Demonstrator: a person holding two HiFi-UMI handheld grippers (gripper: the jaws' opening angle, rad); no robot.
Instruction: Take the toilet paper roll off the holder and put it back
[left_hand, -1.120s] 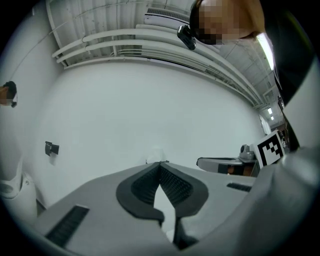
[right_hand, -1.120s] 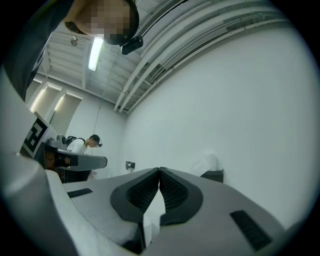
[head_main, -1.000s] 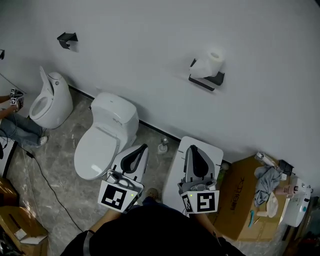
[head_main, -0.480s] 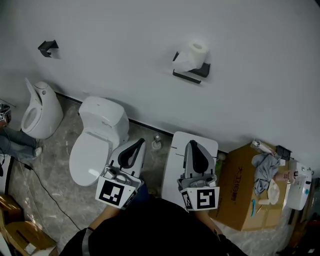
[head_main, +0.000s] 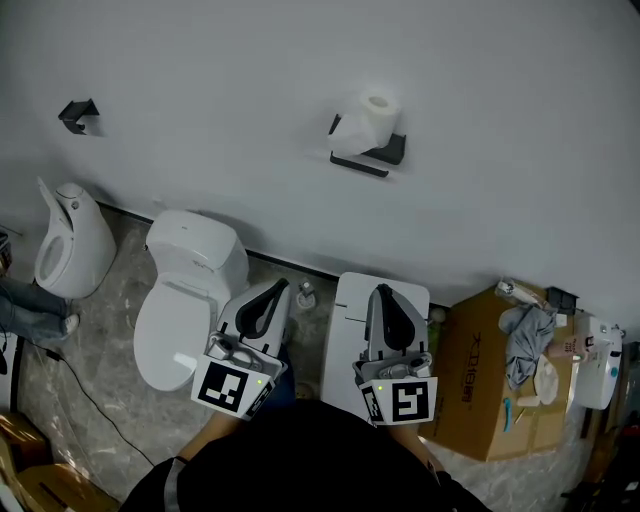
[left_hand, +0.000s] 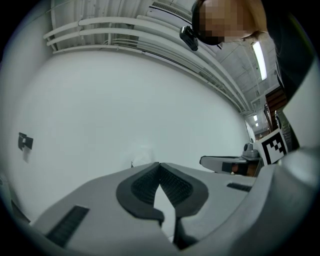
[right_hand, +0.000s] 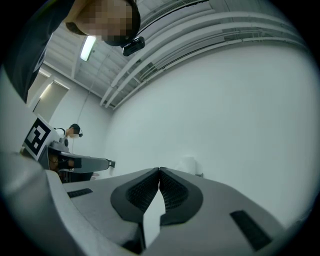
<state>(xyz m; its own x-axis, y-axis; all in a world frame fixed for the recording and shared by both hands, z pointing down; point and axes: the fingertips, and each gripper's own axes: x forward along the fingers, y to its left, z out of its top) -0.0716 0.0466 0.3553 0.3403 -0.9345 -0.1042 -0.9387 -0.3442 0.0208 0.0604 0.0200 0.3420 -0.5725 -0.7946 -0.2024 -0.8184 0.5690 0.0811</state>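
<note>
In the head view everything has slid toward 9 o'clock. The toilet paper roll sits on its holder at 12 o'clock, well apart from the left gripper and right gripper, both closed and empty.

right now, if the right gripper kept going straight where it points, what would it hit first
Probably the white wall, close beside the toilet paper roll. The right gripper, shut and empty, aims just left of the roll; nothing nearer shows, though depth is unclear.
</note>
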